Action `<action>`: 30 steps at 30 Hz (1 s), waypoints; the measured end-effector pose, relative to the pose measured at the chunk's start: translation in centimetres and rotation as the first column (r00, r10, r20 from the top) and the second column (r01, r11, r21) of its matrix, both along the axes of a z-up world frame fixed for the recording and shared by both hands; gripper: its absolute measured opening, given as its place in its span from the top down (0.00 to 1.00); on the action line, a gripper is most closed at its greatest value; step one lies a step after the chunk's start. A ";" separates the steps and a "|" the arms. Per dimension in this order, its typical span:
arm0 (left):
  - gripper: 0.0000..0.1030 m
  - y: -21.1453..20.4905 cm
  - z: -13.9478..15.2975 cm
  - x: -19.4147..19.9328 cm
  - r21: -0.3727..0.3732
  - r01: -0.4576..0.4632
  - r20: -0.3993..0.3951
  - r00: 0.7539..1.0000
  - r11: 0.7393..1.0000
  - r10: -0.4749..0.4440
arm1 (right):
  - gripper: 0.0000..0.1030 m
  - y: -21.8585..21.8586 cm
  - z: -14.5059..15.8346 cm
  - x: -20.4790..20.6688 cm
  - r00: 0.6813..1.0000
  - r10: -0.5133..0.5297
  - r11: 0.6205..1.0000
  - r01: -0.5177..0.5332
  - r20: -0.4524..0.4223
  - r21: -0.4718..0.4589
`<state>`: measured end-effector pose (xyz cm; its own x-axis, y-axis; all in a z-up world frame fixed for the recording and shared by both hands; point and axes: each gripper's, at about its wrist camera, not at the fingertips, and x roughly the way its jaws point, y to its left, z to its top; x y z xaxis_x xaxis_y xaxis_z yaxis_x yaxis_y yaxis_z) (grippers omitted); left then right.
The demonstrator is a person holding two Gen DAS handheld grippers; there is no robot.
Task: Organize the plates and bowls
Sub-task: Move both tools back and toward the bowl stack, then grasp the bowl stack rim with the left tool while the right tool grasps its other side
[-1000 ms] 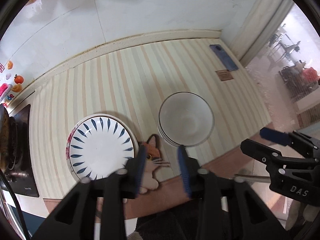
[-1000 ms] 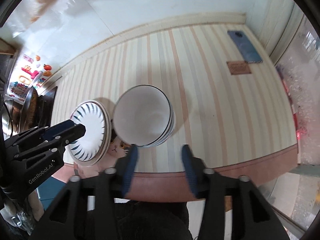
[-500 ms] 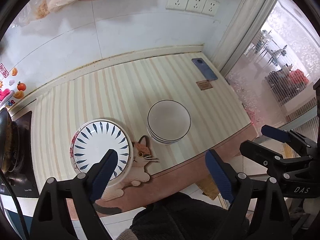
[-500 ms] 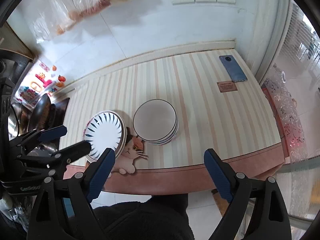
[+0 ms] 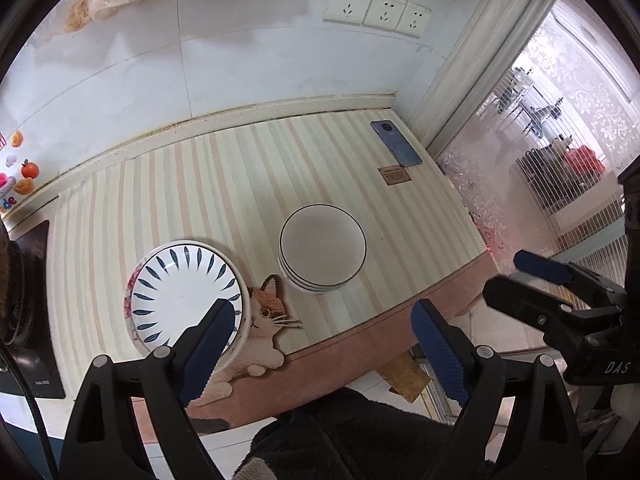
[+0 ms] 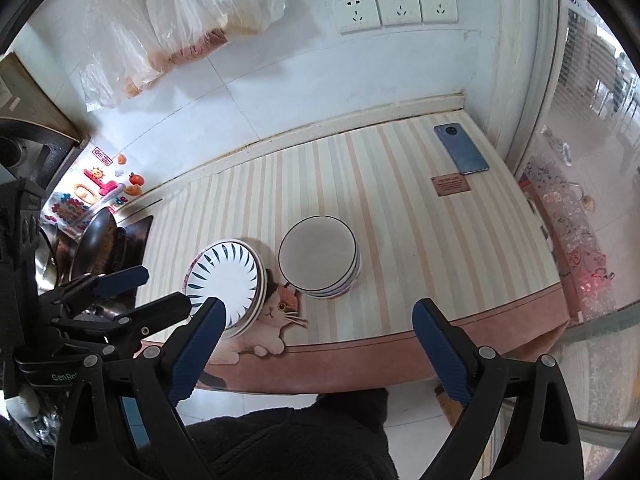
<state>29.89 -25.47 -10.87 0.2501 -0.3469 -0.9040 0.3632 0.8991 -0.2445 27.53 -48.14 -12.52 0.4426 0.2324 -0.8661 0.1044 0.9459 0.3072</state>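
Counter: long worktop under a cream-and-peach striped mat (image 5: 224,200) (image 6: 400,216), pink band along the near edge; white tiled wall behind it.
Wall: triple white socket panel (image 5: 378,10) (image 6: 396,6) at the far side; clear plastic bags with reddish contents (image 6: 180,28) hang to the left.
Stove: black hob with dark pans (image 6: 96,244) at the left end of the counter.
Left gripper: black two-finger tool with blue ribbed pads (image 5: 322,336), jaws spread wide, nothing between them, held above the near counter edge; in the right wrist view it shows at the left (image 6: 128,288), above the stove end.
Right gripper: same build (image 6: 318,336), jaws spread wide and empty, above the near edge; in the left wrist view it shows at the right (image 5: 516,276), off the counter's end.
Plates: stack of white round plates with dark blue leaf strokes on the rim (image 5: 186,296) (image 6: 224,280), near left on the mat; a pink-patterned rim peeks out beneath.
Bowls: stack of white bowls with thin dark rims (image 5: 322,250) (image 6: 318,258), upright, just right of the plates, not touching them.
Cat mat: cat-shaped coaster, orange and white (image 5: 266,320) (image 6: 280,312), flat at the near edge between the two stacks, partly under the plates.
Phone: blue-grey smartphone (image 5: 396,144) (image 6: 460,148), face down in the far right corner.
Label: small brown tag (image 5: 394,175) (image 6: 450,185) just near of the phone.
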 end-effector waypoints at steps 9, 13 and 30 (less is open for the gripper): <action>0.12 -0.8 -5.5 5.3 0.006 -0.044 -0.089 0.995 0.999 0.044 | 0.06 -1.4 -7.4 5.1 0.993 0.025 0.987 -0.006 -0.119 0.159; 0.12 -1.6 -8.7 8.0 0.035 -0.063 -0.151 0.986 0.997 0.068 | 0.06 -2.1 -12.0 8.0 0.981 0.034 0.973 0.011 -0.192 0.232; 0.29 -4.7 -23.0 14.3 0.012 -0.042 -0.535 0.844 0.999 0.042 | 0.17 -3.0 -28.6 15.3 0.882 0.045 0.925 0.140 -0.469 0.352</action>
